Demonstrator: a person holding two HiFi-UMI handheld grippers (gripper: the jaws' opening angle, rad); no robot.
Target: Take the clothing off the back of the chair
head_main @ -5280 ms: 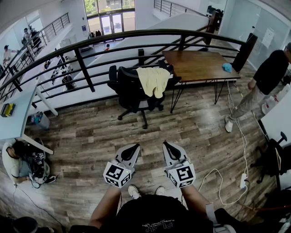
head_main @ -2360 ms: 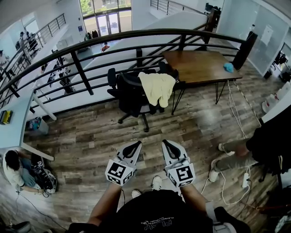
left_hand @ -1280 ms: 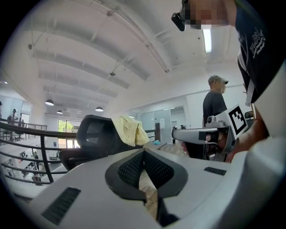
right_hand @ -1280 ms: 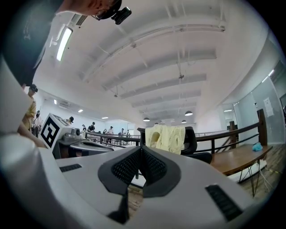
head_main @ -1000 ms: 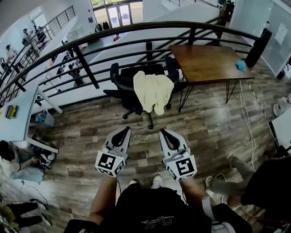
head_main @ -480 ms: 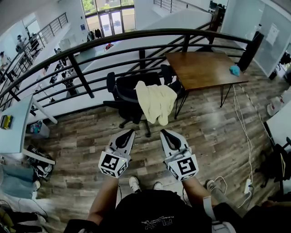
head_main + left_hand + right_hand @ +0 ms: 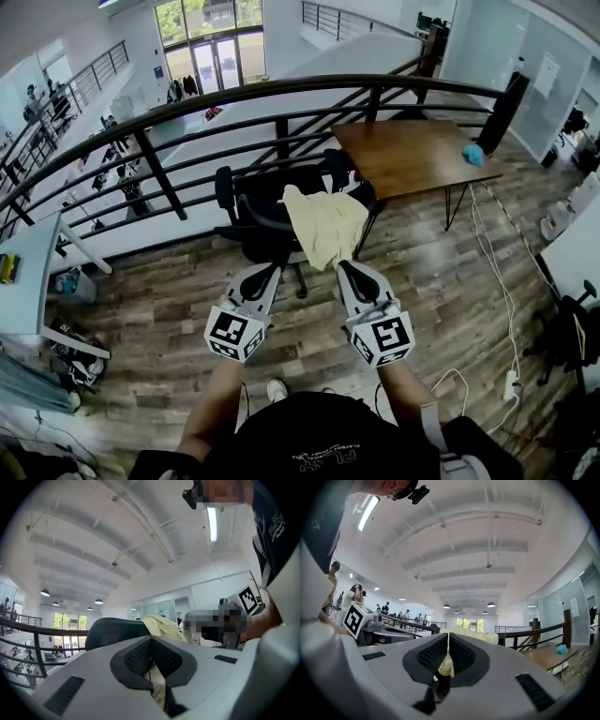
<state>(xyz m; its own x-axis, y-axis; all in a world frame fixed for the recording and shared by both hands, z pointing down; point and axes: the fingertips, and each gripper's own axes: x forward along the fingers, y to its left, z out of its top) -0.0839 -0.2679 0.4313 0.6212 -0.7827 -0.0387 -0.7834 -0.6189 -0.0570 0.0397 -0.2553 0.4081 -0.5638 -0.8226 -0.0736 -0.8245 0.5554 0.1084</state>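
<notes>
A pale yellow garment [image 7: 323, 223] hangs over the back of a black office chair [image 7: 255, 208] that stands by the railing. In the head view my left gripper [image 7: 269, 270] points at the chair's base, its jaws together and empty. My right gripper [image 7: 345, 266] sits just under the garment's lower hem, apart from it, also shut and empty. In the left gripper view the chair back [image 7: 112, 631] and the garment [image 7: 161, 624] rise beyond the left gripper [image 7: 151, 639]. In the right gripper view the garment [image 7: 476, 635] shows straight ahead over the right gripper [image 7: 448, 637].
A black metal railing [image 7: 187, 101] runs behind the chair. A wooden table [image 7: 412, 152] with a blue object [image 7: 472, 154] stands at its right. White cables and a power strip [image 7: 511, 382] lie on the plank floor at right. A white desk [image 7: 26, 281] is at left.
I have come closer to the chair, and both grippers have risen and moved forward, so their tips now reach the garment's hem in the head view. The person at right has left view.
</notes>
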